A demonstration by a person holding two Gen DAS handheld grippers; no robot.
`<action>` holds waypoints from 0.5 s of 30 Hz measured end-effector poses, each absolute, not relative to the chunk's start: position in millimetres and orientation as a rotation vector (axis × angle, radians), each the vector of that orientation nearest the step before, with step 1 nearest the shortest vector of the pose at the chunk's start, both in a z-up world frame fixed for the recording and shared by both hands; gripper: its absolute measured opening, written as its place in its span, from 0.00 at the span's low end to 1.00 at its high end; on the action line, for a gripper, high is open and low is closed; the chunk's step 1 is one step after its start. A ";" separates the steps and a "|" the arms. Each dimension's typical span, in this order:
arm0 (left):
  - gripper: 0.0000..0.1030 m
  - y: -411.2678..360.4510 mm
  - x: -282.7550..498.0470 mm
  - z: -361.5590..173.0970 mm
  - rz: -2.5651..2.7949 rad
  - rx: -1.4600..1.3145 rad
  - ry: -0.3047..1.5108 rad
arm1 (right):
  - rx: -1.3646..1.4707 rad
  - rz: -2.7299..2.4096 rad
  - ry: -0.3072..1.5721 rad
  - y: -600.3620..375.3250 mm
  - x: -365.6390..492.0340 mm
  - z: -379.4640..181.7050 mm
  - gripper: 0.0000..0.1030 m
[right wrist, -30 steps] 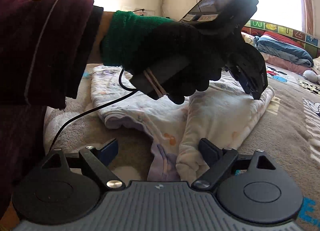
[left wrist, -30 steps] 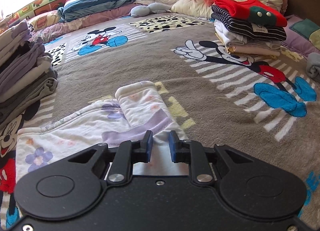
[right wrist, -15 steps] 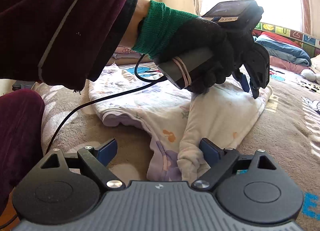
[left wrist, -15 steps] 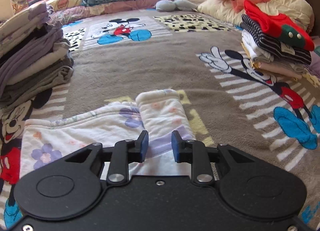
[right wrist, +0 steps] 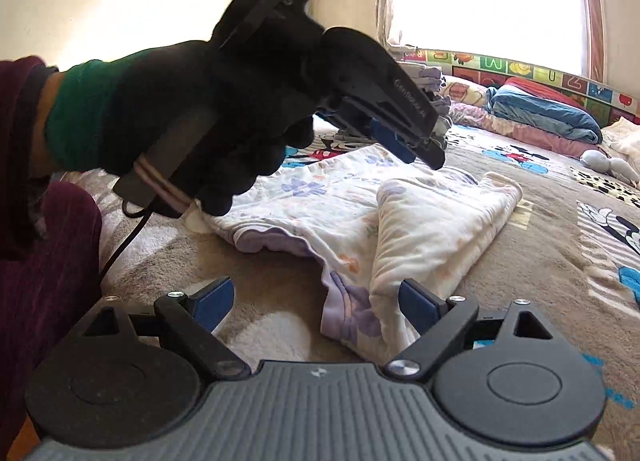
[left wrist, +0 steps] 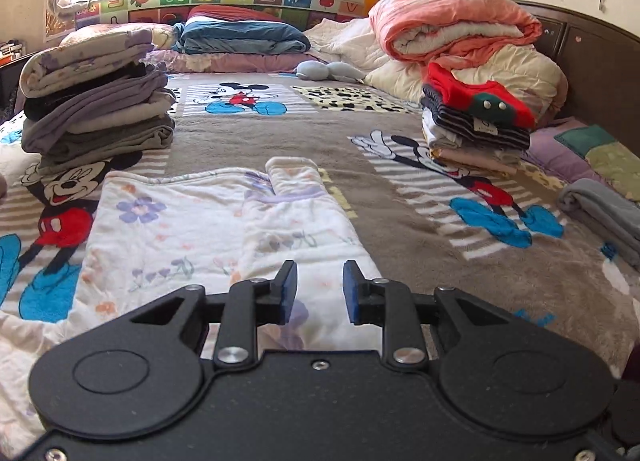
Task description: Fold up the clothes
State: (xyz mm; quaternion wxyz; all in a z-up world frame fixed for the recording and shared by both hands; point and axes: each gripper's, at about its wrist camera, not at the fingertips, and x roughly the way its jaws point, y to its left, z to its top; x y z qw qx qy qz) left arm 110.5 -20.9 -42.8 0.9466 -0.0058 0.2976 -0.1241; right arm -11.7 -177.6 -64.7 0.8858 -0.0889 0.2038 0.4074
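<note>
A white floral garment with lilac trim (left wrist: pixel 208 229) lies flat on the bed, one sleeve folded in over its body (left wrist: pixel 296 189). It also shows in the right wrist view (right wrist: pixel 400 221). My left gripper (left wrist: pixel 318 291) hovers above the garment's near part, jaws a little apart, holding nothing; in the right wrist view (right wrist: pixel 416 145) it is raised off the cloth. My right gripper (right wrist: pixel 316 301) is wide open and empty, low at the garment's near edge, with the lilac hem between its fingers.
A stack of folded grey and lilac clothes (left wrist: pixel 96 109) stands at the left. A stack topped by a red garment (left wrist: pixel 476 117) stands at the right, with piled quilts (left wrist: pixel 452 33) behind. A folded grey cloth (left wrist: pixel 600 205) lies far right. The Mickey Mouse blanket (left wrist: pixel 400 229) covers the bed.
My left gripper has lifted up off the garment and tilted back, and its jaws have opened slightly. My right gripper has stayed open in about the same place.
</note>
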 end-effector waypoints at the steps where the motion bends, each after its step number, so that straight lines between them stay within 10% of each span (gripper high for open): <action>1: 0.21 -24.3 112.2 -50.3 -0.253 0.006 0.619 | -0.193 0.844 0.429 -177.7 -13.9 -64.6 0.86; 15: 0.22 -18.7 63.9 -47.1 -0.313 -0.056 0.535 | -0.252 0.799 0.512 -178.3 -36.7 -60.7 0.86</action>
